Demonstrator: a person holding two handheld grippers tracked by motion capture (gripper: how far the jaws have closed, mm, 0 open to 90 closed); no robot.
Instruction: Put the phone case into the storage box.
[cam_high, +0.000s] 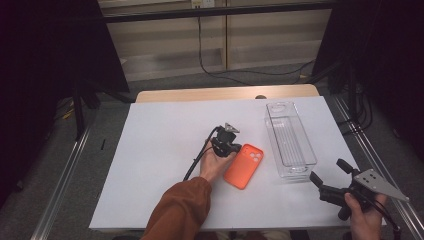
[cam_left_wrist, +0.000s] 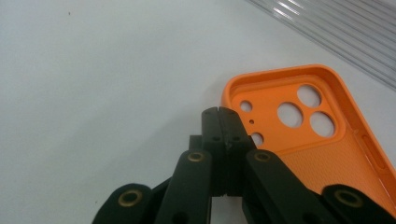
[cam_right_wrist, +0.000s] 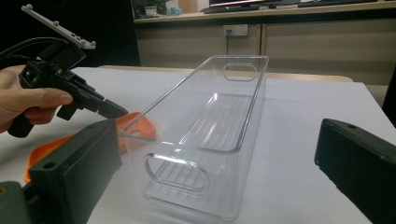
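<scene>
1. High view: the left gripper (cam_high: 234, 146) rests closed at the orange phone case (cam_high: 244, 165), which lies on the counter (cam_high: 160, 165) beside the clear bin (cam_high: 290, 140).
2. Left gripper view: its jaws are pressed together, empty; it should open them before taking the case rim.
3. Right gripper view: the right gripper (cam_right_wrist: 219, 163) is wide open, holding nothing.

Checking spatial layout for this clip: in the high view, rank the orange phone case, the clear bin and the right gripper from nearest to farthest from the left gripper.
1. Orange phone case, just right of the left gripper.
2. Clear bin, farther right.
3. Right gripper, near the table's right front corner.
</scene>
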